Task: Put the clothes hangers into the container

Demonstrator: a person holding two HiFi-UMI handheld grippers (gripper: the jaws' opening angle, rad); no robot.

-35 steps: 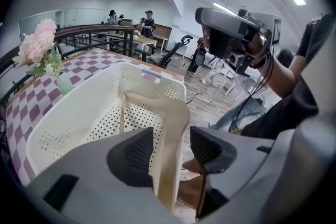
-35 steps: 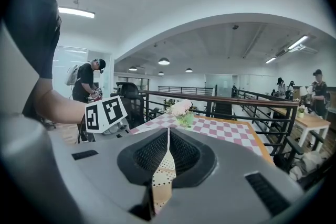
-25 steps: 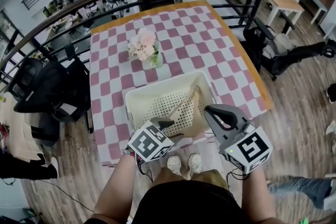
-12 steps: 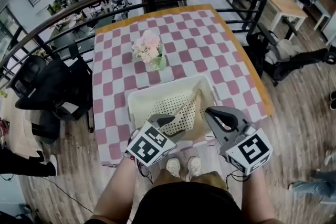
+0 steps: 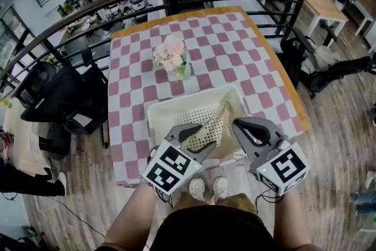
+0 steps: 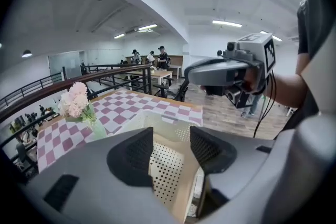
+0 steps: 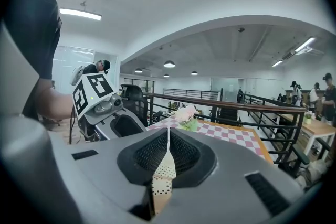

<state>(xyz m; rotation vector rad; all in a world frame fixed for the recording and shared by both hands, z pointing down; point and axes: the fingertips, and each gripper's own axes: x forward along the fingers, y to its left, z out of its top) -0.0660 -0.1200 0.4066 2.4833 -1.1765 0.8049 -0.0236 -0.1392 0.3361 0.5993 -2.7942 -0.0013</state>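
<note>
Tan wooden clothes hanger (image 5: 220,129) is found lying inside the cream perforated plastic container (image 5: 176,104) on the pink-checked table (image 5: 205,44), so left gripper (image 6: 170,147) fingers are held spread and right gripper (image 7: 168,150) fingers pressed together, both empty above it.

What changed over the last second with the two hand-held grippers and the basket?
The left hand-held gripper edged forward and right over the near side of the basket; its jaws stand apart with nothing between them. The right hand-held gripper barely moved, jaws together by the basket's right rim. The hangers lie in the basket as before; the flowers and the table are unchanged.
</note>
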